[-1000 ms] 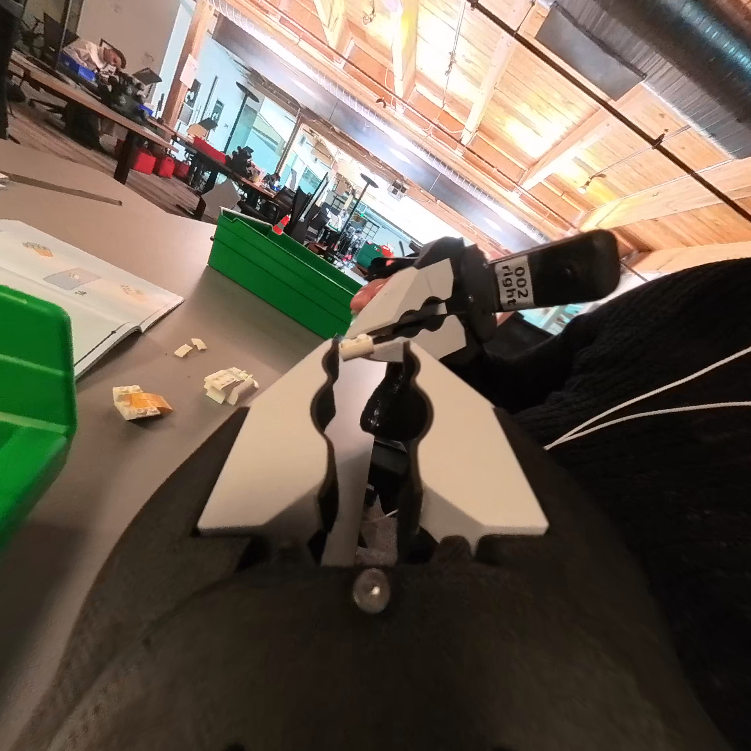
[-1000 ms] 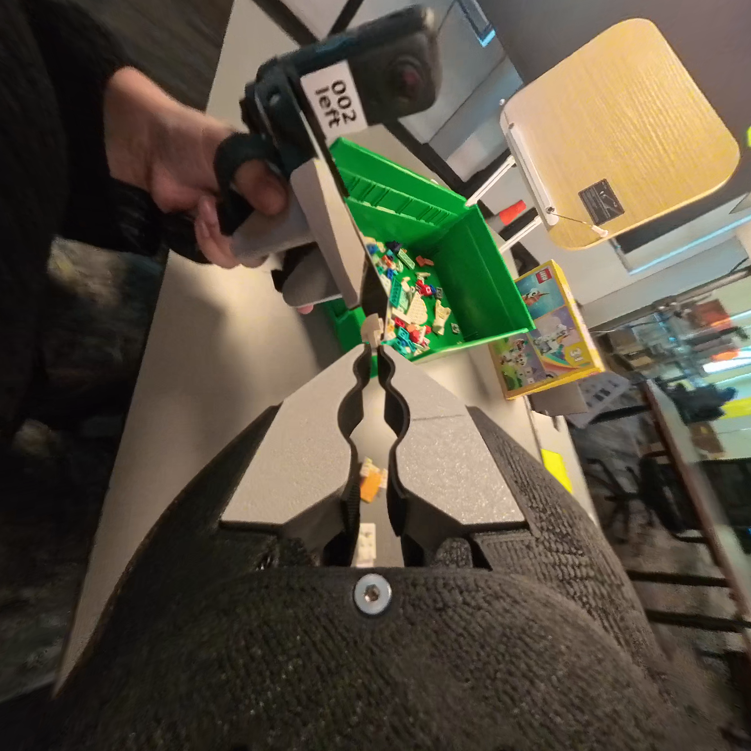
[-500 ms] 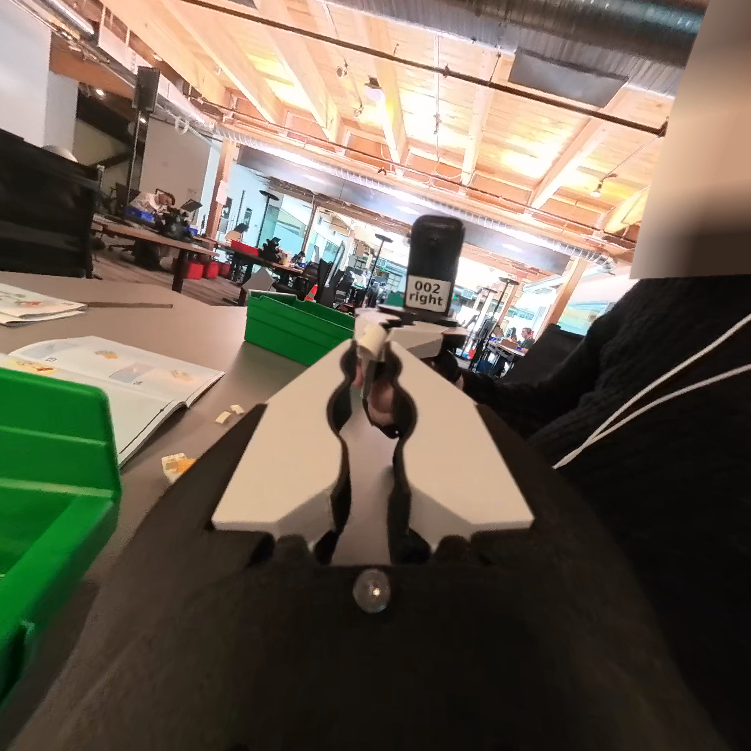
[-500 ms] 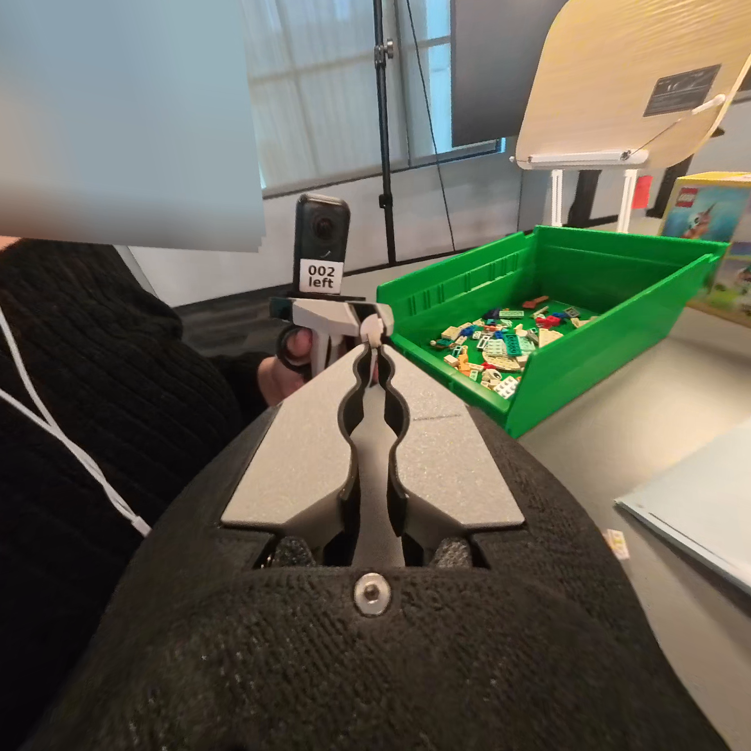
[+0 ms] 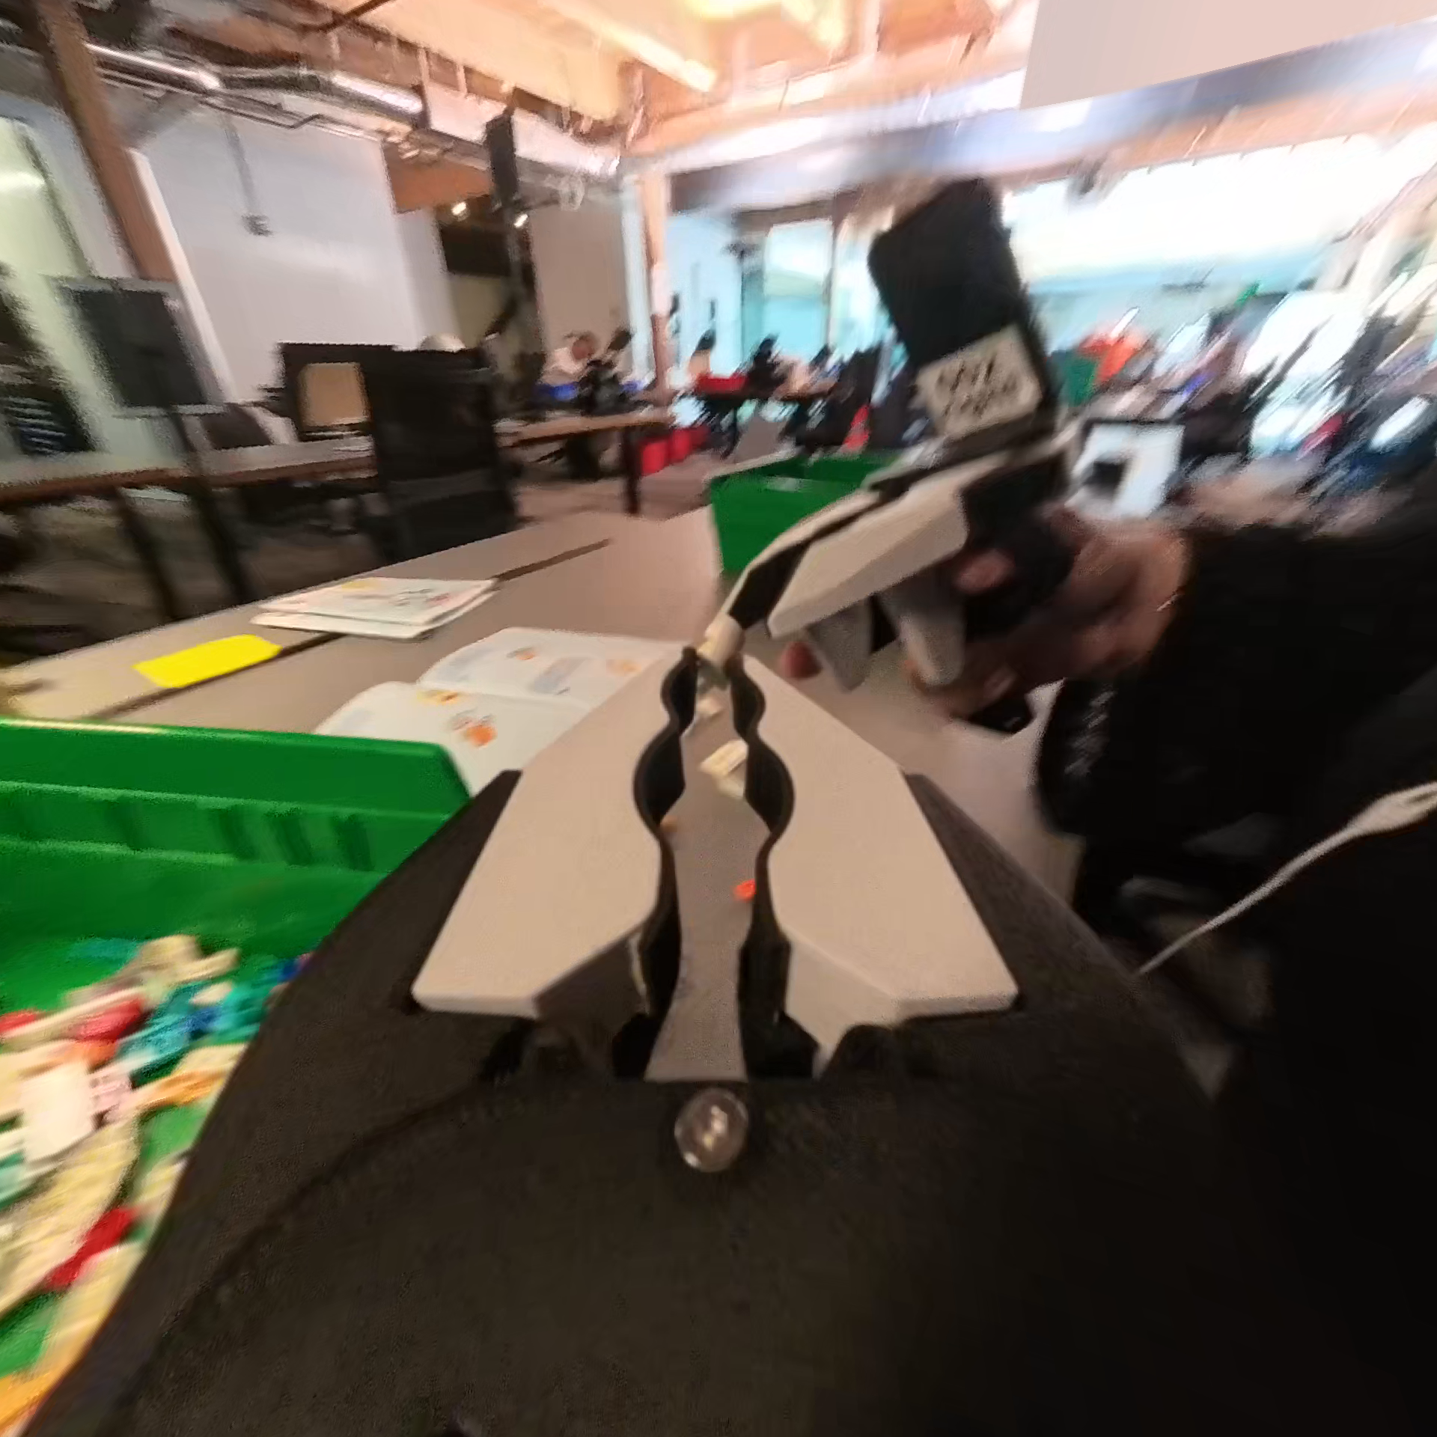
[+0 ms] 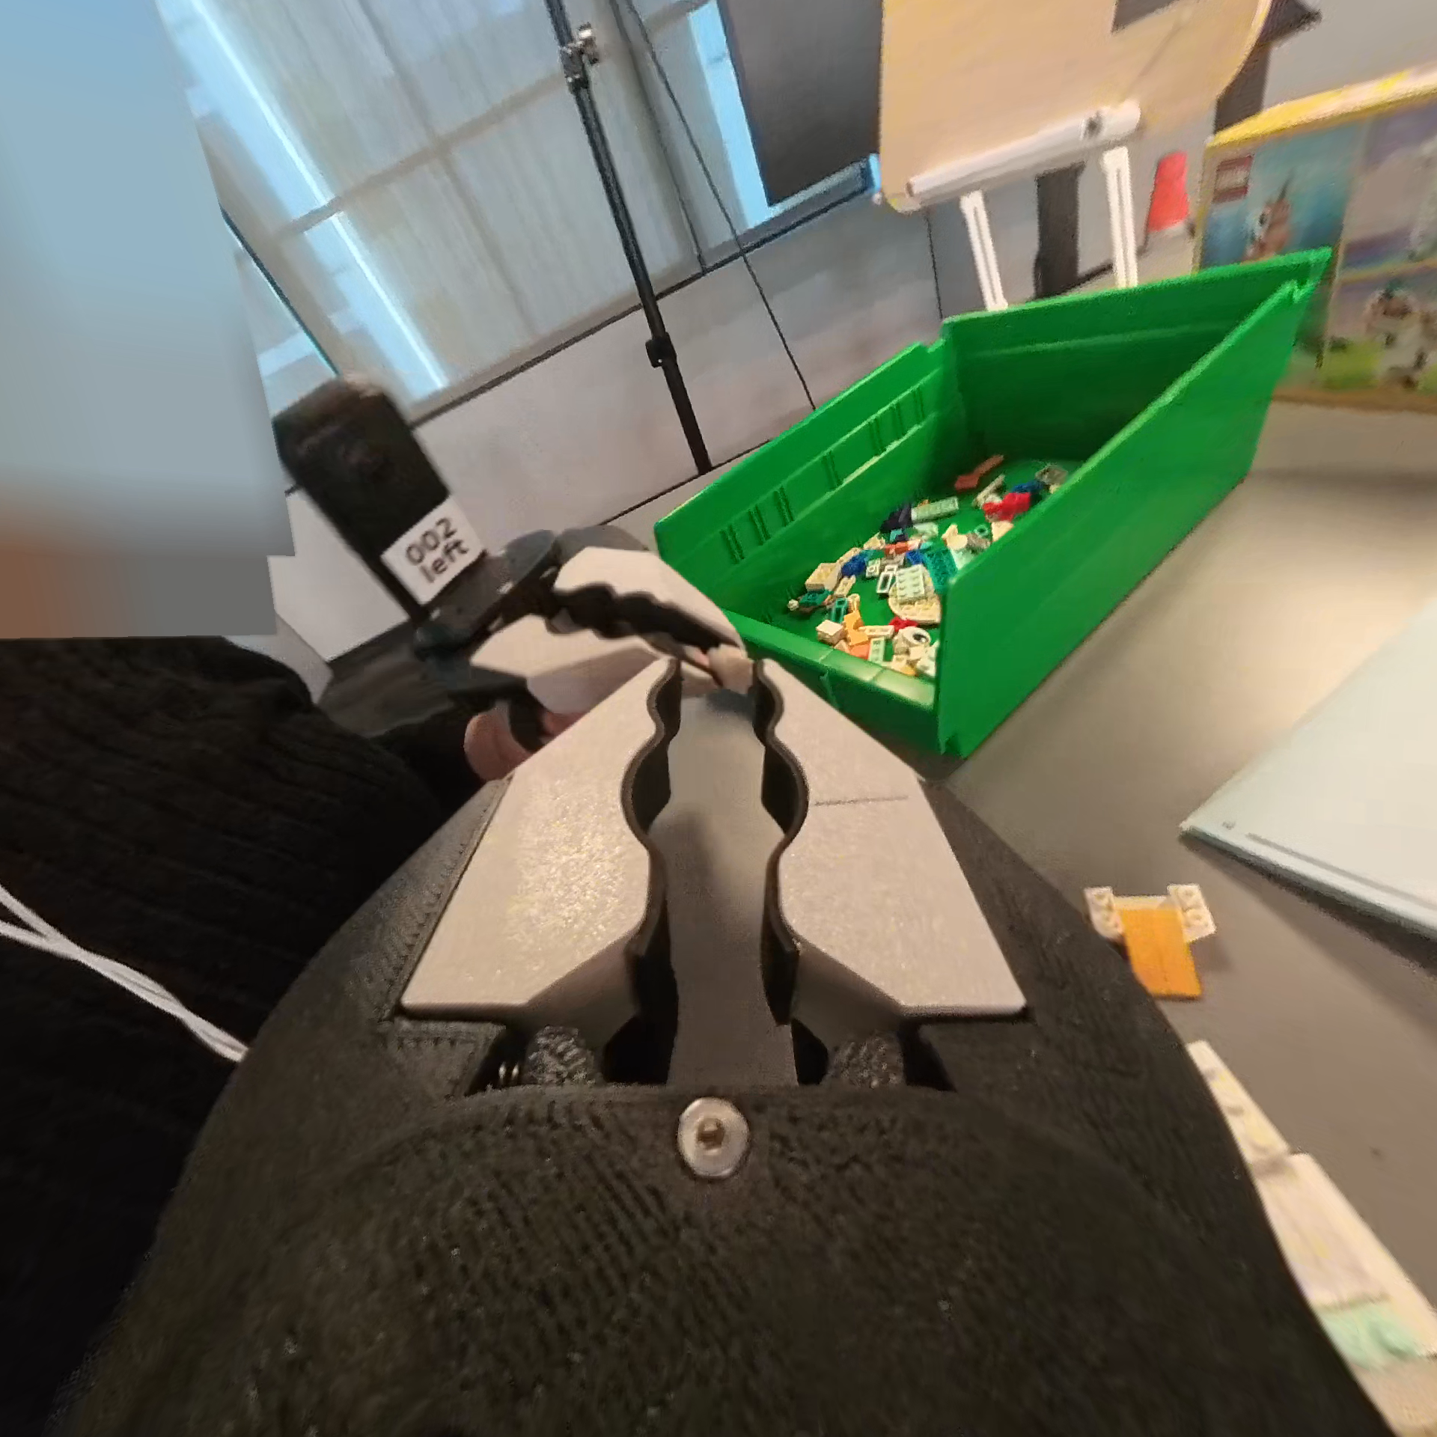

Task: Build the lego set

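Note:
A small white lego piece (image 6: 731, 667) sits where the two grippers meet, above the grey table. My left gripper (image 5: 711, 675) is shut on it, jaws a narrow gap apart. It also shows in the right wrist view, coming in from the left. My right gripper (image 6: 715, 670) closes round the same piece, jaws a little apart. In the left wrist view it comes from the upper right with the white piece (image 5: 723, 634) at its tip. The view is blurred, so whether this is one piece or two joined cannot be told.
A green bin (image 6: 1011, 622) of loose bricks (image 6: 894, 591) stands behind the grippers; it also shows at the left (image 5: 194, 785). An orange-and-white sub-assembly (image 6: 1151, 933), an open instruction booklet (image 5: 505, 684), a second green bin (image 5: 777, 505) and the set's box (image 6: 1322, 256) are on the table. My two grippers' fingertips are within a few centimetres of each other.
Both grippers have turned and dropped nearer the table while staying tip to tip on the piece. The right gripper's jaws stand wider apart than before. The left wrist view is now blurred by motion.

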Demonstrator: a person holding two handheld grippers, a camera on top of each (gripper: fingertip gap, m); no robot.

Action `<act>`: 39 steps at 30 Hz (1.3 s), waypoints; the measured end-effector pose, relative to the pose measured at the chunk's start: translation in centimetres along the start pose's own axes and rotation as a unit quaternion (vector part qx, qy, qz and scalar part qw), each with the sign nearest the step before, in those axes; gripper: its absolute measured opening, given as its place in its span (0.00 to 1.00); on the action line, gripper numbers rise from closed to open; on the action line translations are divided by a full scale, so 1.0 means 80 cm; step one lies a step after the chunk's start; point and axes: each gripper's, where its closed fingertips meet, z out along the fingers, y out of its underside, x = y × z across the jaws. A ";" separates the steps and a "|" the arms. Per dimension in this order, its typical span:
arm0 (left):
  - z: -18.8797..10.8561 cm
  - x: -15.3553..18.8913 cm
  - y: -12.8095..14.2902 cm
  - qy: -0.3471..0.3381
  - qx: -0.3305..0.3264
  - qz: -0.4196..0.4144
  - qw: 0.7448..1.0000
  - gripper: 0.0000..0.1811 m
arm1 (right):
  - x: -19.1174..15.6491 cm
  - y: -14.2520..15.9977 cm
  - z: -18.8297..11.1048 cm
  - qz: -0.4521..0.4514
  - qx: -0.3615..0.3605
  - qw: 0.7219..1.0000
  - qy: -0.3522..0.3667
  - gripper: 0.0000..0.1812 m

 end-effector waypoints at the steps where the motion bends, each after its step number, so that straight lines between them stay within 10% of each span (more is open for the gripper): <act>1: 0.003 -0.003 0.008 -0.020 -0.025 0.039 0.999 0.04 | 0.001 0.001 0.001 0.015 -0.004 1.000 0.001 0.10; 10: 0.012 -0.016 0.034 -0.124 -0.114 0.235 0.957 0.04 | 0.033 0.018 0.009 -0.020 -0.072 0.986 0.149 0.12; 20: 0.022 -0.021 0.055 -0.155 -0.163 0.347 0.911 0.04 | 0.050 0.035 0.010 0.040 -0.078 0.984 0.156 0.13; 24: 0.026 -0.006 0.045 -0.096 -0.106 0.227 0.963 0.04 | 0.032 0.013 0.002 0.028 -0.030 0.996 0.084 0.14; 27: 0.013 0.027 -0.005 0.043 0.055 0.035 0.997 0.04 | -0.008 -0.017 -0.010 0.050 0.045 0.996 -0.051 0.13; 31: -0.026 0.027 -0.061 0.199 0.207 -0.193 0.938 0.04 | -0.042 -0.028 -0.015 -0.066 0.081 0.990 -0.097 0.12; 39: -0.039 0.028 -0.070 0.298 0.246 -0.321 0.865 0.04 | -0.062 -0.034 -0.001 -0.165 0.081 0.978 -0.101 0.04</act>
